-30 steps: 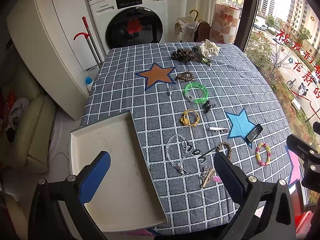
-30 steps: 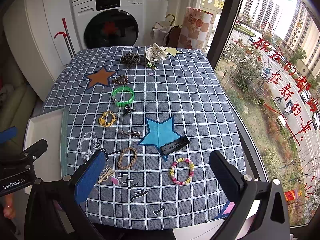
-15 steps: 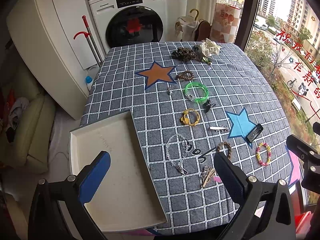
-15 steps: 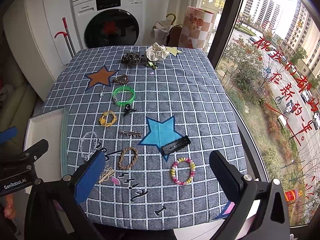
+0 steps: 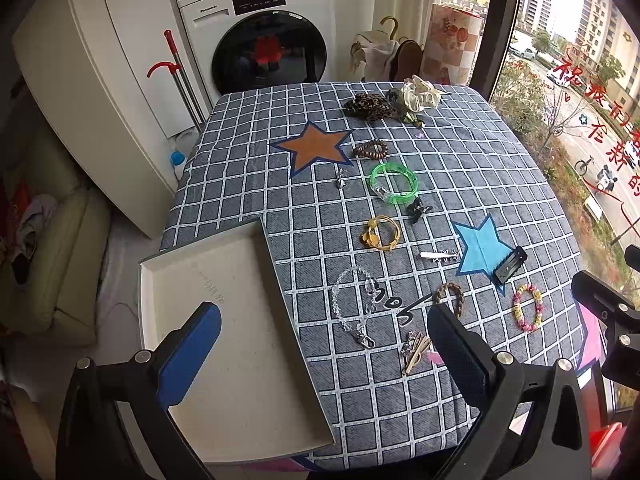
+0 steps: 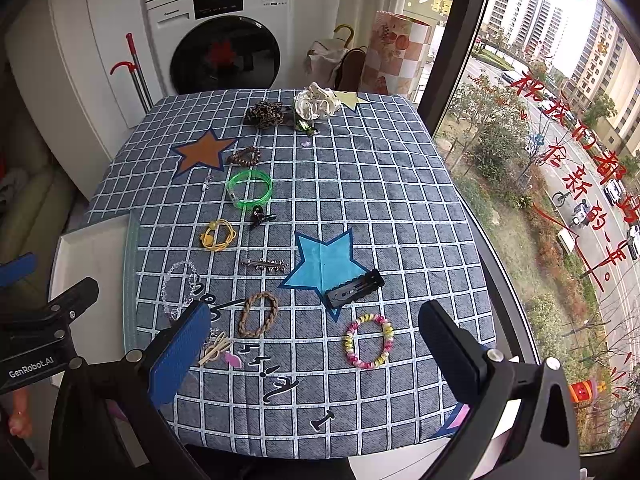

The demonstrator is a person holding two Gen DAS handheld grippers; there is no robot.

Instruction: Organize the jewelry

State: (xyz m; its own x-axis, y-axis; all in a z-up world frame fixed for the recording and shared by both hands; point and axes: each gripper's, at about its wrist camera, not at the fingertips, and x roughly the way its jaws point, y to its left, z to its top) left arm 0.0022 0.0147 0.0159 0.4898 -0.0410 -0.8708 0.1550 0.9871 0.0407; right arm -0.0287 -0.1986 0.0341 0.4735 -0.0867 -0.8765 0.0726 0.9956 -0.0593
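Note:
Jewelry lies scattered on a grey checked tablecloth. A green bangle, a yellow hair tie, a clear bead bracelet, a braided brown ring, a pastel bead bracelet and a black hair clip lie apart. An empty cream tray sits at the table's left front edge. My left gripper is open and empty above the tray's right rim. My right gripper is open and empty above the front of the table.
Scrunchies and a leopard one lie at the far edge. A brown bead bracelet, a silver clip and a small black claw clip lie mid-table. A washing machine stands behind; a window is on the right.

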